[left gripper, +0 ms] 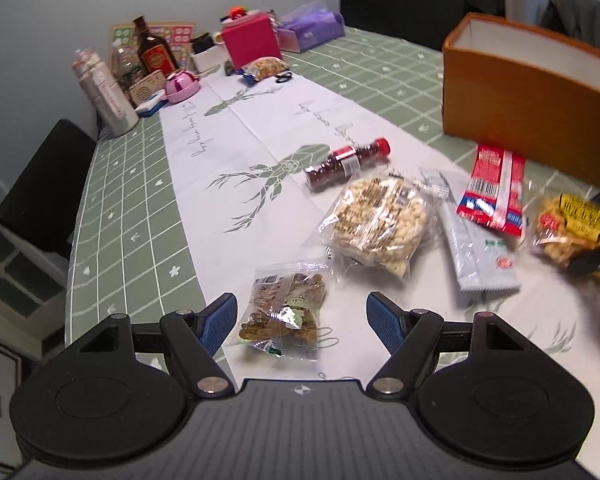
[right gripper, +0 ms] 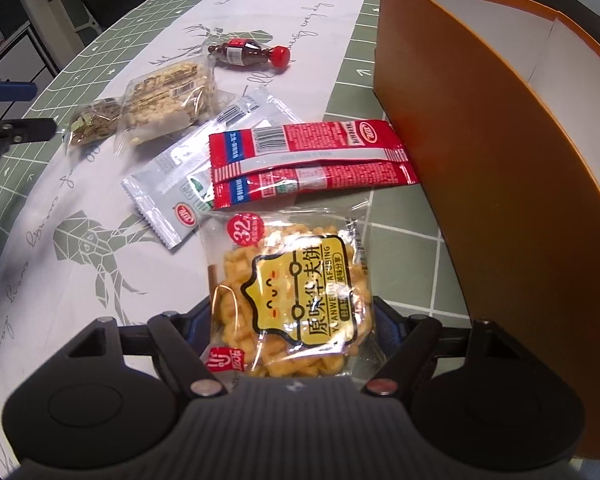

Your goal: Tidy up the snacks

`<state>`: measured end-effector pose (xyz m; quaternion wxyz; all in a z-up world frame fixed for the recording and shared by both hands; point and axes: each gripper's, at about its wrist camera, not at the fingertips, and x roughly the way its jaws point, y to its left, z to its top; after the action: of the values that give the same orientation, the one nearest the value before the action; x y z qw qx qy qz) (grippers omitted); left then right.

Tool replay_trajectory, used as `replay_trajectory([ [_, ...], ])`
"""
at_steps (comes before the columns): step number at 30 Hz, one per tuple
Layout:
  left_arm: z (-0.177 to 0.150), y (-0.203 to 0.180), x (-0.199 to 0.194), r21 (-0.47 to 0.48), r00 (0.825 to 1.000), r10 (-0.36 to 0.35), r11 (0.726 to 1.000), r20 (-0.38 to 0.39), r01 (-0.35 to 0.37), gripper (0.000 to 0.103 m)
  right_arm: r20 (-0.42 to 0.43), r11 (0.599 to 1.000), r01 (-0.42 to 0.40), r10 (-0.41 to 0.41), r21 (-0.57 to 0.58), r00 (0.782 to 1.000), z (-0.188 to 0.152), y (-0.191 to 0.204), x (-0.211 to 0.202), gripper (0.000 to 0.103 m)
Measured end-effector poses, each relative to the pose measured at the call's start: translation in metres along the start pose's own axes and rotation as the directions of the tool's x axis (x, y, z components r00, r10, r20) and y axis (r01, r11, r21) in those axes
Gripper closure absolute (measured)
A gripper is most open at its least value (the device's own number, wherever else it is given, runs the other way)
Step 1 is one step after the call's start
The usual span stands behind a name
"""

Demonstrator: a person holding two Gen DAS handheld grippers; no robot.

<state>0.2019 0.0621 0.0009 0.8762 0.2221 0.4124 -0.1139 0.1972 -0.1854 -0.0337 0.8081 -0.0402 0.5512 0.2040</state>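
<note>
Right hand-held gripper (right gripper: 294, 328) sits low centre of the right wrist view, and the yellow cracker pack (right gripper: 288, 300) lies right between its blue fingers. Jaws are closed in on the pack's sides; pads mostly hidden behind the wrapper, so I judge a grip on it, not a sure one. The pack's long axis runs up the frame, in line with the fingers, with the far end pointing at the red sachets (right gripper: 308, 160). The orange box (right gripper: 480, 152) fills the right side of that frame, with its near wall just beside the pack. So the move to come is likely a lift and a carry to the right, over that wall.

Left hand-held gripper (left gripper: 302, 322) sits at lower centre of the left wrist view, jaws wide open and holding nothing. The brown snack bag (left gripper: 284, 316) lies on the tabletop (left gripper: 220, 140) between the fingertips, nearer the left finger (left gripper: 220, 320), untouched. Its long axis runs roughly up the frame, tilted slightly.

The puffed rice pack (left gripper: 376, 228) is just beyond, upper right of it. The small bottle (left gripper: 348, 162) lies on its side further up, with its red cap to the right. The grey sachet (left gripper: 476, 252) is at the right, partly under the red ones.

The right hand is nearer the box; the left is well apart from it.
</note>
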Motion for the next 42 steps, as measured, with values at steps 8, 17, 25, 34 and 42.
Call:
replay_trajectory([
  [8,-0.002,0.008,0.039,0.068,0.999,-0.008,0.998,-0.037,0.01,0.016,0.004,1.0,-0.019,0.019,-0.024,1.0,0.0,0.005,0.002,0.026],
  [17,0.0,0.019,0.067,0.042,0.991,-0.099,0.994,-0.093,0.103,0.016,0.014,0.999,-0.053,0.053,-0.012,0.998,0.0,0.003,0.002,0.023],
  [25,-0.002,0.026,0.073,-0.031,0.985,-0.14,0.99,-0.101,0.138,0.017,0.033,0.998,-0.064,0.064,-0.012,0.997,-0.001,0.002,0.002,0.021],
  [34,-0.006,0.031,0.069,-0.065,0.98,-0.162,0.986,-0.114,0.156,0.041,0.046,0.998,-0.056,0.056,-0.008,0.997,-0.001,0.003,0.002,0.02],
  [42,-0.009,0.026,0.061,-0.057,0.978,-0.152,0.988,-0.14,0.145,0.047,0.042,0.998,-0.043,0.044,-0.042,0.998,0.002,0.007,-0.001,0.028],
])
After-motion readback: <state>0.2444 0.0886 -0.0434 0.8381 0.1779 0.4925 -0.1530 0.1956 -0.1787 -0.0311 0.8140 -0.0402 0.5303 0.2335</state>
